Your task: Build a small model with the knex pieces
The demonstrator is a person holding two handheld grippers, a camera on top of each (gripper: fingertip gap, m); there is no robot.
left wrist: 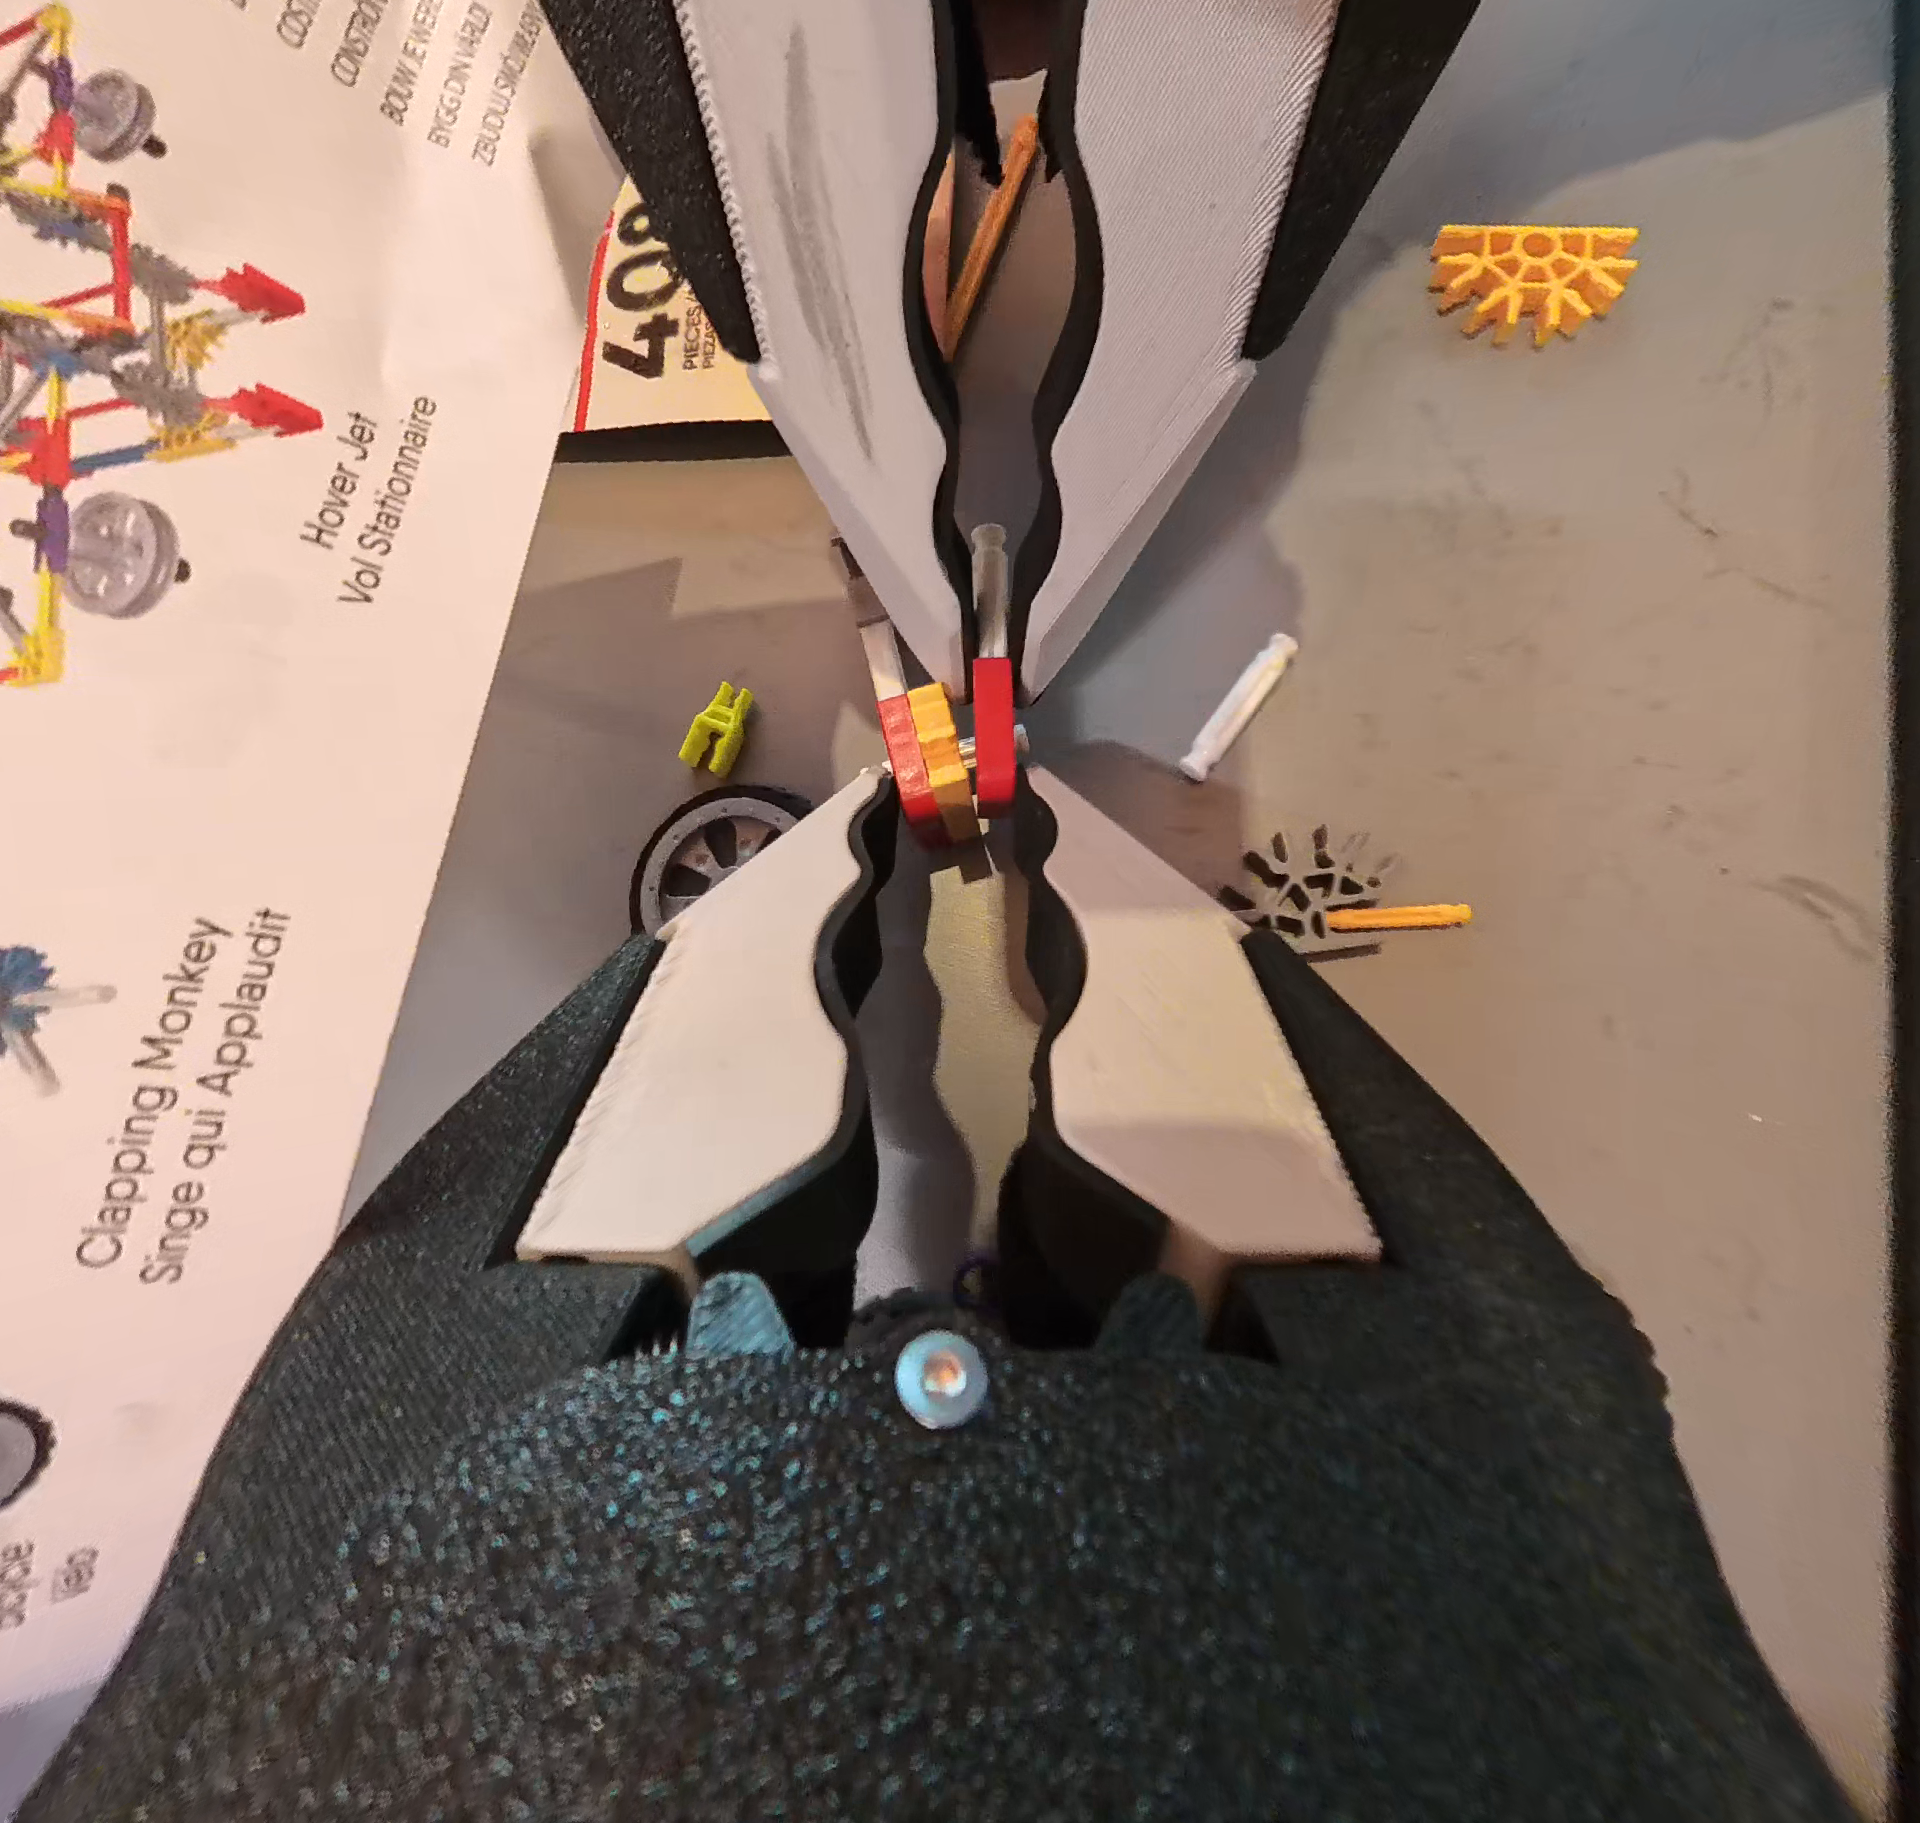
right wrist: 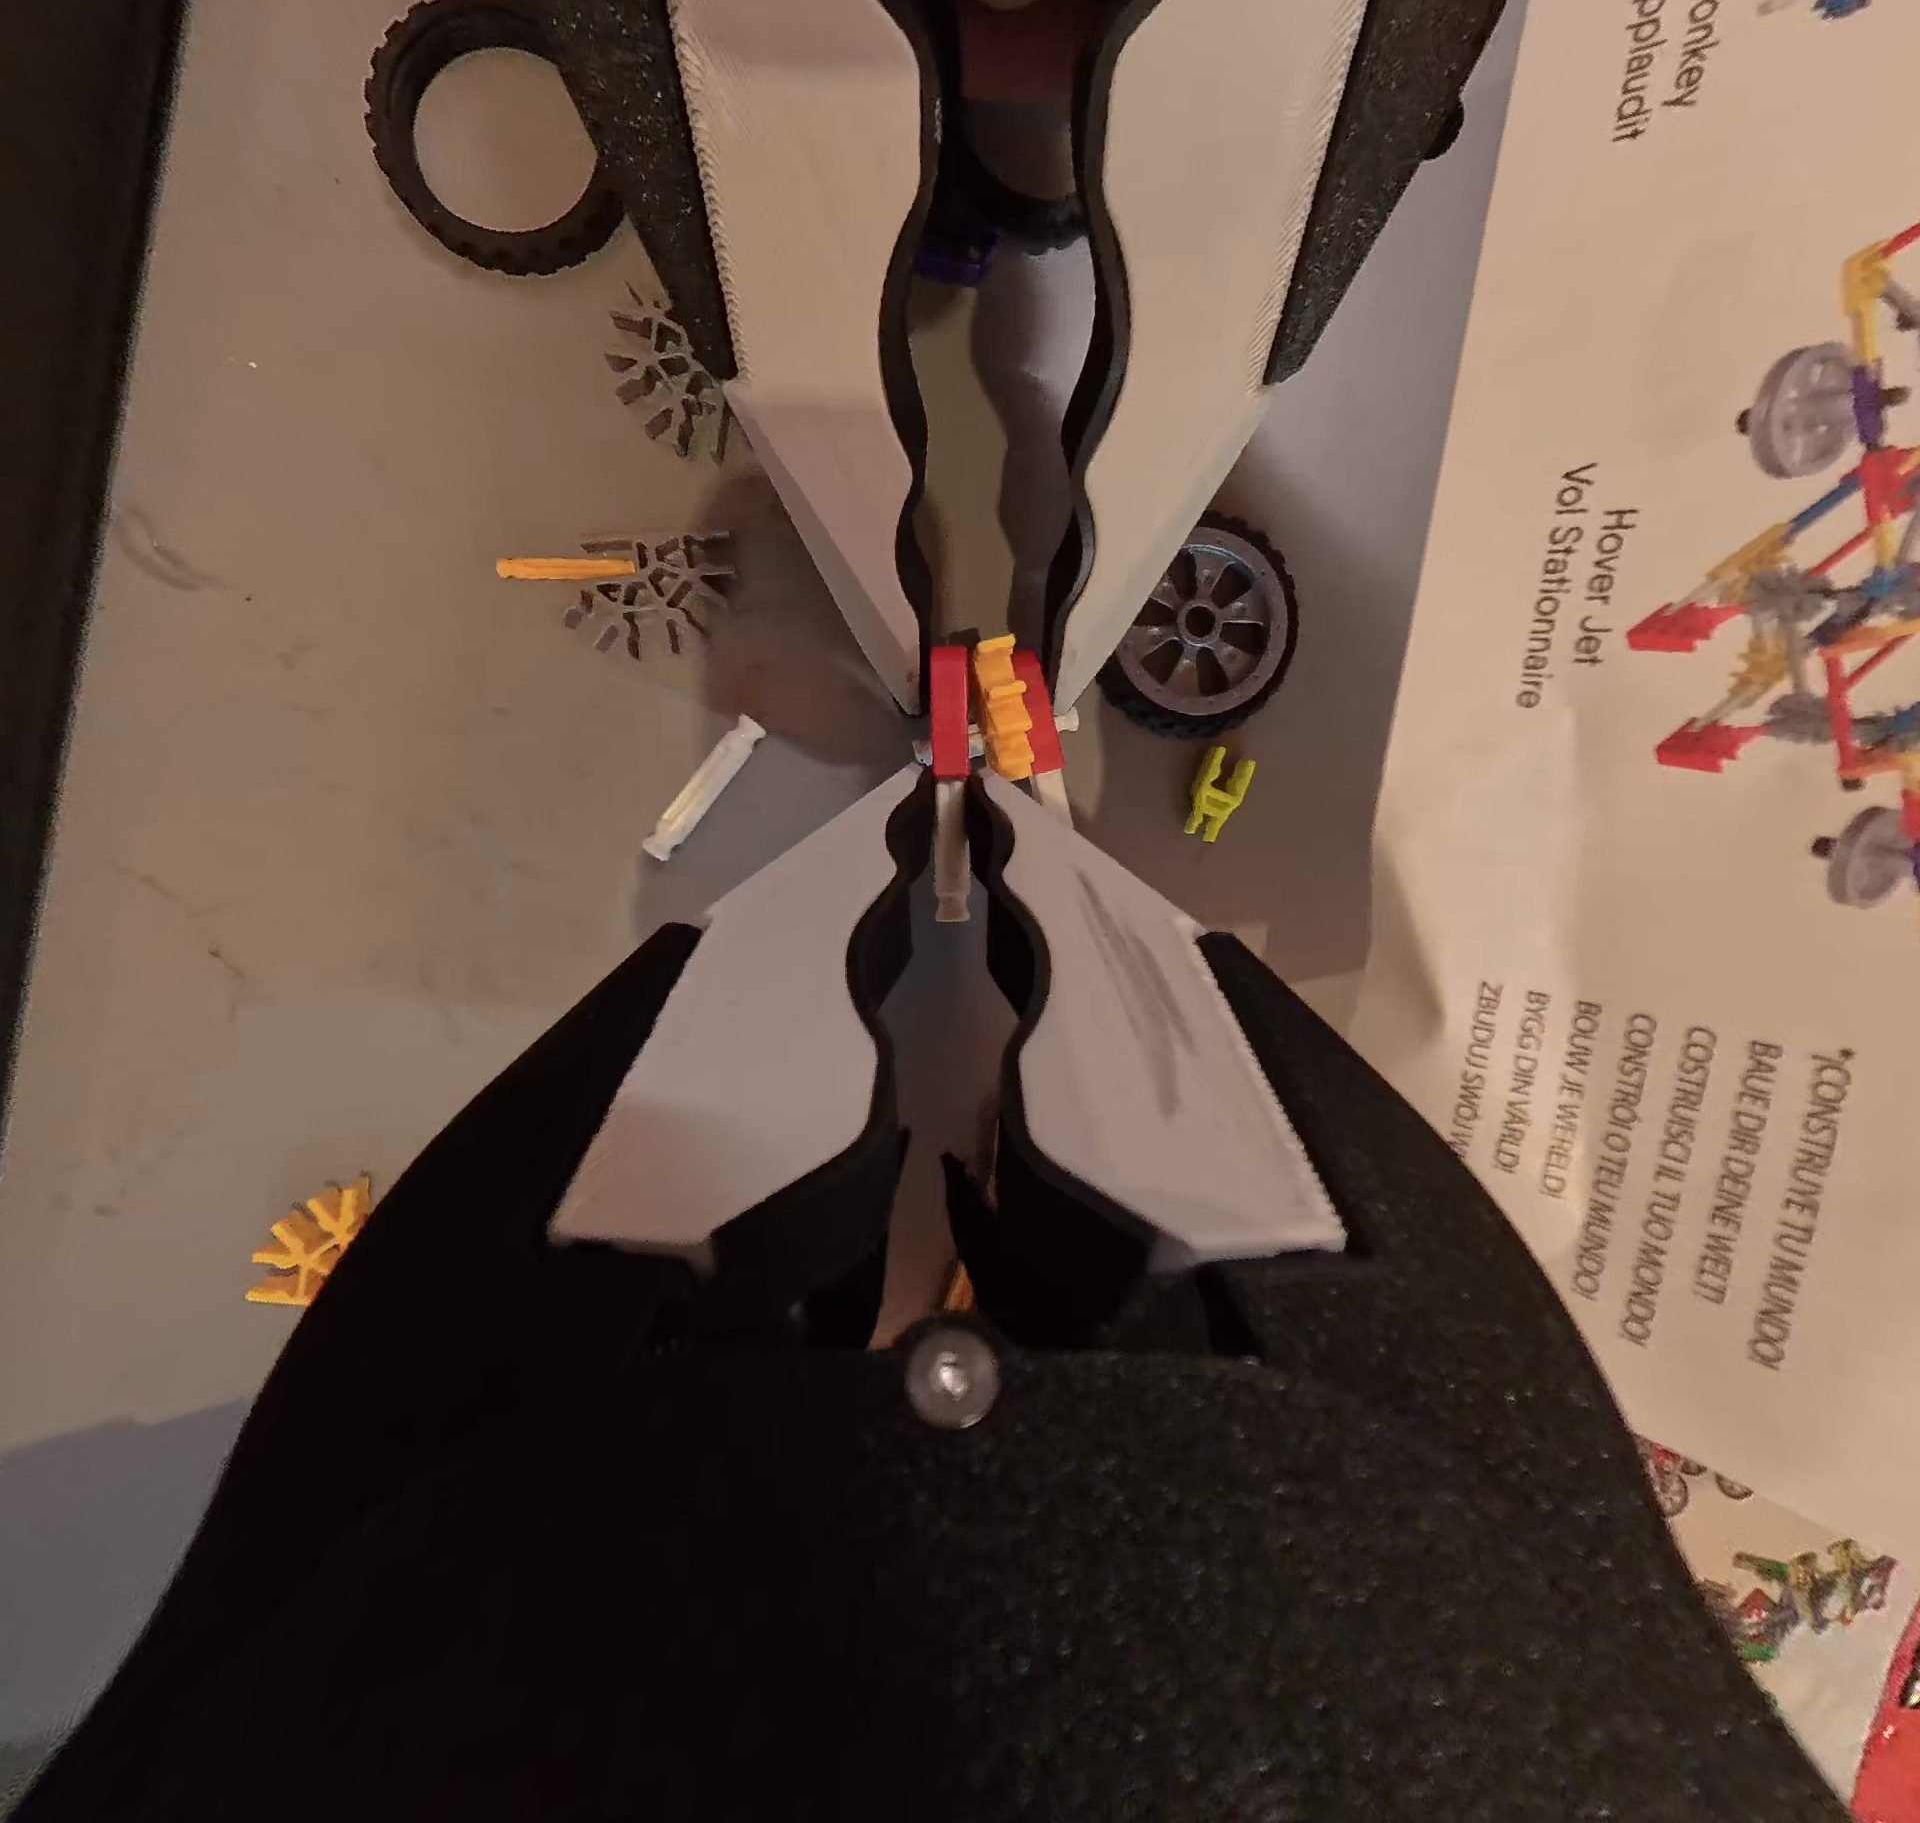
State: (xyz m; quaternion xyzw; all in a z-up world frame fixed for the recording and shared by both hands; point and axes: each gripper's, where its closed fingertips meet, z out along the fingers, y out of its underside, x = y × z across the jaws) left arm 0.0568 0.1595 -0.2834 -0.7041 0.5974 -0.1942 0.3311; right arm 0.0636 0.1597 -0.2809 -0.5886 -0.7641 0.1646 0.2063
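Observation:
A small toy assembly hangs between my two grippers, which meet tip to tip above a grey table (left wrist: 1558,630). It is a red and yellow connector stack (left wrist: 925,771) and a second red connector (left wrist: 992,734) on a short cross rod. My left gripper (left wrist: 951,797) is shut around this stack; it also shows from above in the right wrist view (right wrist: 987,703). My right gripper (right wrist: 951,797) is shut on a grey rod (right wrist: 951,864) plugged into the single red connector (right wrist: 948,713). The right gripper also shows in the left wrist view (left wrist: 987,677).
A printed instruction sheet (left wrist: 260,734) (right wrist: 1662,838) covers one side. Loose on the table lie a grey wheel (right wrist: 1205,625), a lime clip (right wrist: 1218,794), a white rod (right wrist: 701,786), grey connectors (right wrist: 644,594), a yellow connector (left wrist: 1532,282) and a black tyre (right wrist: 488,132).

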